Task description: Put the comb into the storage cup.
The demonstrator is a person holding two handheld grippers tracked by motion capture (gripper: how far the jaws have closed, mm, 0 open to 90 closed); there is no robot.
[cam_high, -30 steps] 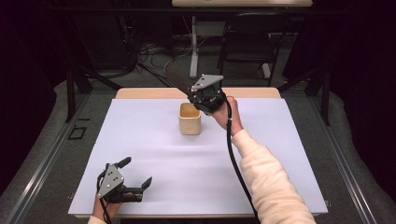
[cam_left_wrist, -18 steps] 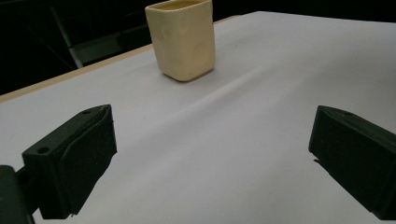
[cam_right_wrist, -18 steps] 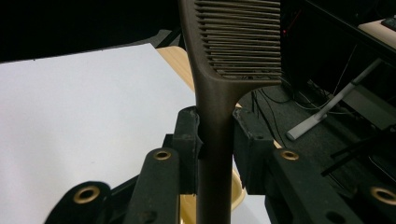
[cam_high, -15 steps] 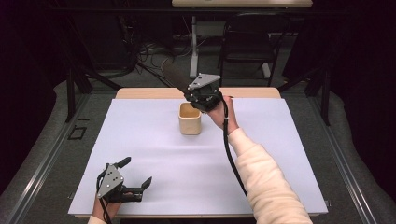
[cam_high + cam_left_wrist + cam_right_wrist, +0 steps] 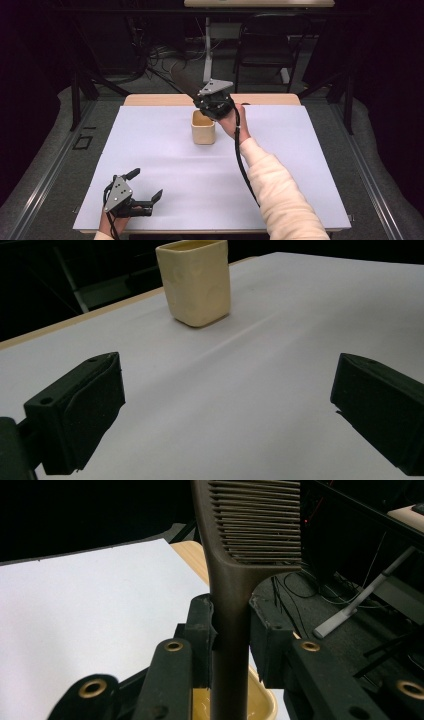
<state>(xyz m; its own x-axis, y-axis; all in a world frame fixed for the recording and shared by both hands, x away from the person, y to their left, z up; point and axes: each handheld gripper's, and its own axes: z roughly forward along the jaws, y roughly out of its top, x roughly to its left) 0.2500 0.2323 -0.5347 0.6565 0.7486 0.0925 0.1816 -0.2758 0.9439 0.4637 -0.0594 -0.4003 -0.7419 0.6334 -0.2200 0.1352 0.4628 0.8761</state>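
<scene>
A cream square cup (image 5: 203, 131) stands upright on the white table (image 5: 300, 150), toward the far middle. Just above and behind the cup, my right gripper (image 5: 201, 98) is shut on the handle of a brown comb (image 5: 182, 80). The comb's toothed end points up and away to the left. In the right gripper view the comb (image 5: 230, 580) rises between the pads of the right gripper (image 5: 231, 625), with the cup's rim (image 5: 260, 700) below. My left gripper (image 5: 145, 185) rests open near the front left edge. In the left gripper view it (image 5: 225, 410) holds nothing and faces the cup (image 5: 197, 282).
The white sheet covers the table, with a wooden strip (image 5: 150, 100) along its far edge. Behind the table stand a dark chair (image 5: 265, 45), cables and stand legs (image 5: 77, 95) on the floor. A cable (image 5: 245, 170) trails from the right gripper along the sleeve.
The right gripper has drifted slightly to the left with the comb, staying above the cup. The left gripper has kept still.
</scene>
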